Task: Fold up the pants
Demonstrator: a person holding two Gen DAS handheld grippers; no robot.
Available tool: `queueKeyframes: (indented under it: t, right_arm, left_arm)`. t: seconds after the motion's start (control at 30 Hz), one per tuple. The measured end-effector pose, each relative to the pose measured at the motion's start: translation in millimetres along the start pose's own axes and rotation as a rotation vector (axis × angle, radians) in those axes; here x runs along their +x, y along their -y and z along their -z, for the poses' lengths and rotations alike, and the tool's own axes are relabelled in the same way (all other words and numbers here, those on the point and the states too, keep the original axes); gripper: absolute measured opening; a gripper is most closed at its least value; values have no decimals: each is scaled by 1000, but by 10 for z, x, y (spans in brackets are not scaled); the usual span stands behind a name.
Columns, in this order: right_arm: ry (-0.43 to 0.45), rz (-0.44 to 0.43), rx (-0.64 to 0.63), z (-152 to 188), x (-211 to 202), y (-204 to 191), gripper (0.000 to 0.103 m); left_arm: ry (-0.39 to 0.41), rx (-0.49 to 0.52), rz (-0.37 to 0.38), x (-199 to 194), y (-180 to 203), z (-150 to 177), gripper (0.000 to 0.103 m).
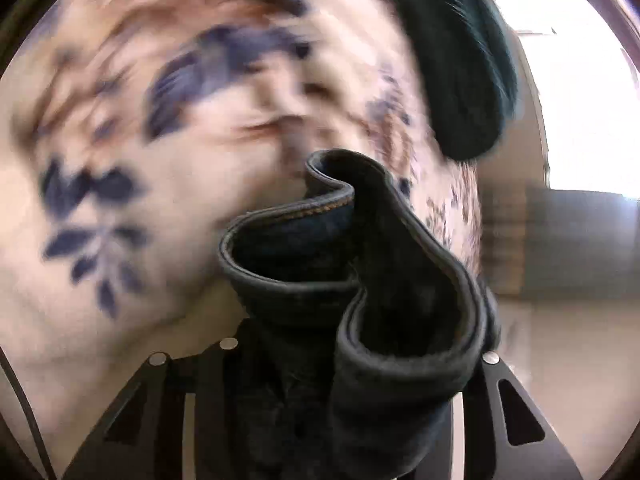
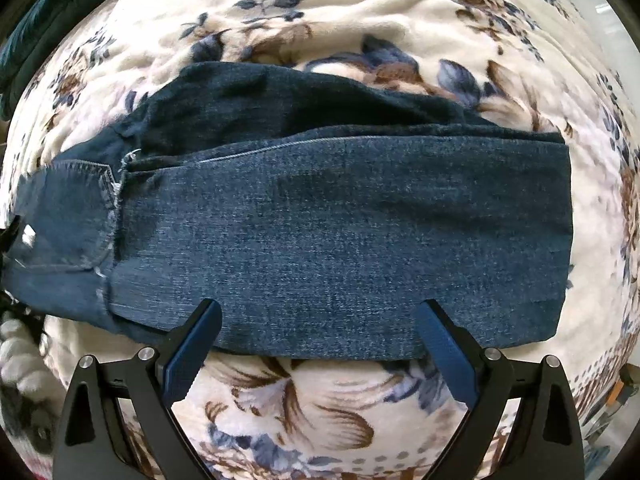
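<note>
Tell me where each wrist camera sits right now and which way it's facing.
Left wrist: on the left gripper, angled down across the floral blanket, which is blurred; its jaws are closed on a bunched fold of the jeans that fills the foreground.
Right wrist: on the right gripper, looking straight down at the jeans lying flat and partly folded on the floral blanket; its jaws stand open over the near edge, gripping nothing.
Shared: the jeans, the blanket and a dark green cushion at its edge.

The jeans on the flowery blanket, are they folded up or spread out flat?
Folded. The jeans lie doubled in layers, one leg over the other, on the blanket.
</note>
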State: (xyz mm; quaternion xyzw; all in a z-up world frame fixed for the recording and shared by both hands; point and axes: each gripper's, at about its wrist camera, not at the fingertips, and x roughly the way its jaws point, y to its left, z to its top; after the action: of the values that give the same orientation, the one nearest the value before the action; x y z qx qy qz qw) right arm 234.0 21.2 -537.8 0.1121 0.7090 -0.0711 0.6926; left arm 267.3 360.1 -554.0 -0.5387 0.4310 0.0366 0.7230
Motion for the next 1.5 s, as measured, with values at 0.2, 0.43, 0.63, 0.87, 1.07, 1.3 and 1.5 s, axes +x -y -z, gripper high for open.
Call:
queueKeyframes:
  t: [0.2,0.43,0.63,0.87,1.07,1.3,1.5]
  right_arm:
    - [-23,4,30,18,110,194,100]
    - [8,6,88,-13,112,526,100]
    - [62,-45,171,-24,-52,1086,100]
    - [104,-29,340,144,-254,2412,100]
    - [84,29,496,470,-176,3633,100]
    - [77,-147,593,572,-64,4241,100]
    - [110,-475,581,373,-42,3979,100]
  left_arm:
    - [-70,-71,-9,343,-183,-186,42]
    - [-24,327,-43,-51,764,198,29]
    - [-47,724,16,-174,1917,1139,27]
    - [-218,1053,32,288,2538,2820,27]
    - [-388,1266,-77,1003,2328,3993,27]
    - [-413,1396,-229,1053,2184,4282,33]
    - [-475,1285,-192,584,2162,4015,99]
